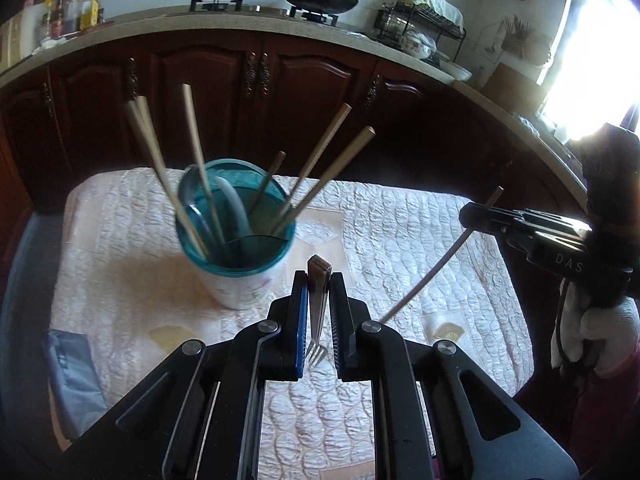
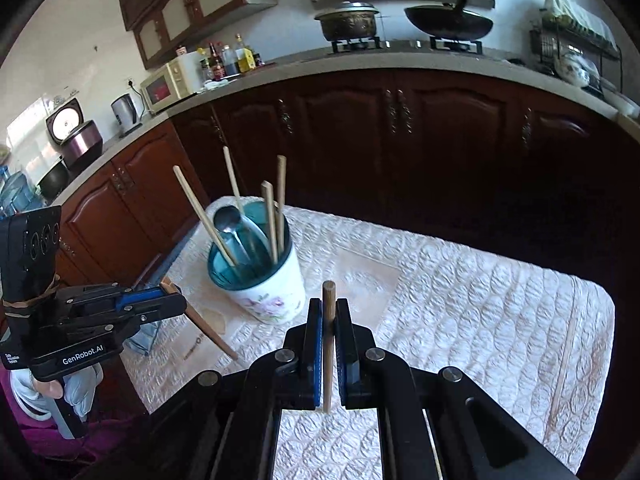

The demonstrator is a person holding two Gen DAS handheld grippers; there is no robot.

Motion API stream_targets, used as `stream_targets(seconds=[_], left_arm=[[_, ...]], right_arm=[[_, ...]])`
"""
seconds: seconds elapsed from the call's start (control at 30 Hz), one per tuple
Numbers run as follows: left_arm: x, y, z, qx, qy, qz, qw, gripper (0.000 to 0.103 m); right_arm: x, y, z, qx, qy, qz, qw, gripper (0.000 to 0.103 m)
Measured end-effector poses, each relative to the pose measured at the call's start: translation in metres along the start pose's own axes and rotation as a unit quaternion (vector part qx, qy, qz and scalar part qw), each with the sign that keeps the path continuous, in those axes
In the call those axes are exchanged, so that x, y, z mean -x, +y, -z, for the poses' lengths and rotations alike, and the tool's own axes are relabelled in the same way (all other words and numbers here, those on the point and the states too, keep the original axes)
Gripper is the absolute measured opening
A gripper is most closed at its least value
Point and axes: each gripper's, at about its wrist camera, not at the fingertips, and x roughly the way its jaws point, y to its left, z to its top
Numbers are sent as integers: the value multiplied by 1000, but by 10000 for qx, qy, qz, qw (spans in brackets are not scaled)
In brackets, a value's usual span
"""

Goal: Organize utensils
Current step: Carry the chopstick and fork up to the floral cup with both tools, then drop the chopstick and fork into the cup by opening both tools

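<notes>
Two utensils are held clear of the quilted table cover (image 2: 460, 292), one per tool. The left gripper (image 1: 318, 280) is nearly closed, its pads clamped on the handle of a fork (image 1: 319, 300), prongs hanging down below the jaws and the handle end standing just above them. The right gripper (image 2: 329, 320) is fully closed on a chopstick (image 2: 329, 344), held about upright in the right wrist view, its blunt end above the jaws. The holder cup (image 2: 272, 292) stands on the cover ahead of both tools, already carrying several chopsticks and a spoon (image 2: 226, 218).

Step in hand, as judged: carrying both pieces to the cup for dropping in.

Notes for doing it well:
- One piece should be delivered at a time (the mouth is crowded, and the two tools would likely clash over it).
- Each lower end should be brought over an open gap inside the rim before release.
- The leaning sticks should be avoided; a knock could tip the cup.
- Another chopstick (image 2: 562, 372) lies near the right edge of the cover, to be collected afterwards.
</notes>
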Motion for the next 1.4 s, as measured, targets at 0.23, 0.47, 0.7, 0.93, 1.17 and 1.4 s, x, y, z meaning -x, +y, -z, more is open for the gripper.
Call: stream_targets(seconds=[0.23, 0.47, 0.7, 0.93, 1.17, 1.4], left_arm=[[40, 23, -11, 100, -164, -42, 9998, 9], [81, 37, -37, 93, -579, -134, 9982, 9], [98, 49, -69, 160, -1072, -361, 9935, 9], [76, 60, -90, 210, -1292, -674, 9891, 9], [33, 66, -95, 374, -1197, -802, 9889, 9], [-5, 67, -86, 387, -925, -1009, 9898, 9]], right_arm=[[11, 21, -21, 192, -187, -130, 9996, 5], [25, 44, -47, 362, -459, -514, 9970, 5], [33, 74, -81, 557, -781, -709, 9929, 5], [18, 98, -111, 704, -944, -536, 9916, 5], [-20, 103, -119, 613, -818, -359, 9941, 5], [-50, 100, -107, 579, -460, -443, 9963, 5]])
